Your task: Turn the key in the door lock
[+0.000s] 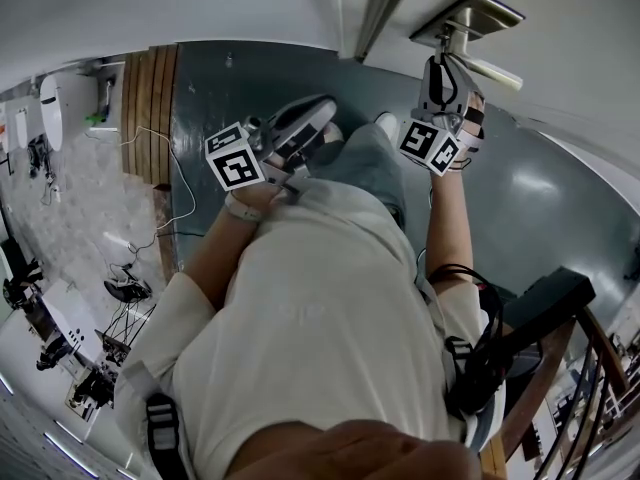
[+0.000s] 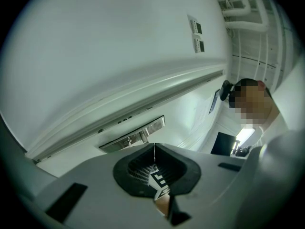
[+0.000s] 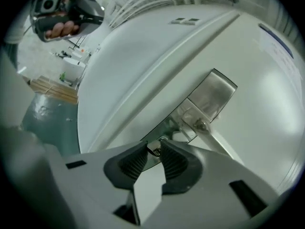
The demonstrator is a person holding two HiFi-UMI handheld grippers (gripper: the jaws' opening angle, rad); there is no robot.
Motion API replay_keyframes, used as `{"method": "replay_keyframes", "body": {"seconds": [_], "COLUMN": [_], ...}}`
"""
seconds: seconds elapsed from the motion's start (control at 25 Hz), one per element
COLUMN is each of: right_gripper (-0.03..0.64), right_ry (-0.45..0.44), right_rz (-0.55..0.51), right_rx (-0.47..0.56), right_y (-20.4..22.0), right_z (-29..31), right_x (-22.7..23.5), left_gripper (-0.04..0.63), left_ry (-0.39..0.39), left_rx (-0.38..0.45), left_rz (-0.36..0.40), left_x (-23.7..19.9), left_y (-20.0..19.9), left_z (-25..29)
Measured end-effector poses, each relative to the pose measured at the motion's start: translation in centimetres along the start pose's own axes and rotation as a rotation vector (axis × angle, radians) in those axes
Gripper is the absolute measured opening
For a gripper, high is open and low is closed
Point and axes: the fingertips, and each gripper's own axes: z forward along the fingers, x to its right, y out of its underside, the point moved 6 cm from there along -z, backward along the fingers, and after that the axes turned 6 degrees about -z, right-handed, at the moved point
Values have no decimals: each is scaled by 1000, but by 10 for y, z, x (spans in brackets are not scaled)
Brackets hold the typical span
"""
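Slippage looks likely if the right gripper twists now, jaws spread around the small silver metal key at twelve o'clock.

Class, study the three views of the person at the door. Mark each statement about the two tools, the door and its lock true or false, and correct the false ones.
1. The left tool has its jaws shut with nothing in them. True.
2. The right tool grips the lever handle. False: its jaws stand apart on either side of the key, and the handle lies clear of them to one side.
3. The door is white. True.
4. Both tools are up at the lock plate. False: only the right tool is there; the left tool is held back near the person's waist.
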Motion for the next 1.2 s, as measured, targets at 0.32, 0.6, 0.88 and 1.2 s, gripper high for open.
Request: {"method": "replay_keyframes", "body": {"seconds": [0.32, 0.6, 0.88, 1.2], "right_gripper": [81, 46, 49, 37], "right_ry": [18, -77, -201, -275], "right_rz": [547, 1336, 2167, 2809], "right_rx": [60, 237, 382, 666], "right_y": [3, 27, 46, 57], "right_z": [5, 6, 9, 18], "right_x": [8, 9, -5, -31], "left_gripper": [9, 9, 9, 9], "left_ry": [-1, 0, -2, -5], "left_rx": [4, 3, 2, 1], "left_rz": [0, 0, -4, -11], "left_x": [0, 0, 0, -3], "left_y": [-1, -2, -2, 0], "left_z": [-1, -2, -4, -5]}}
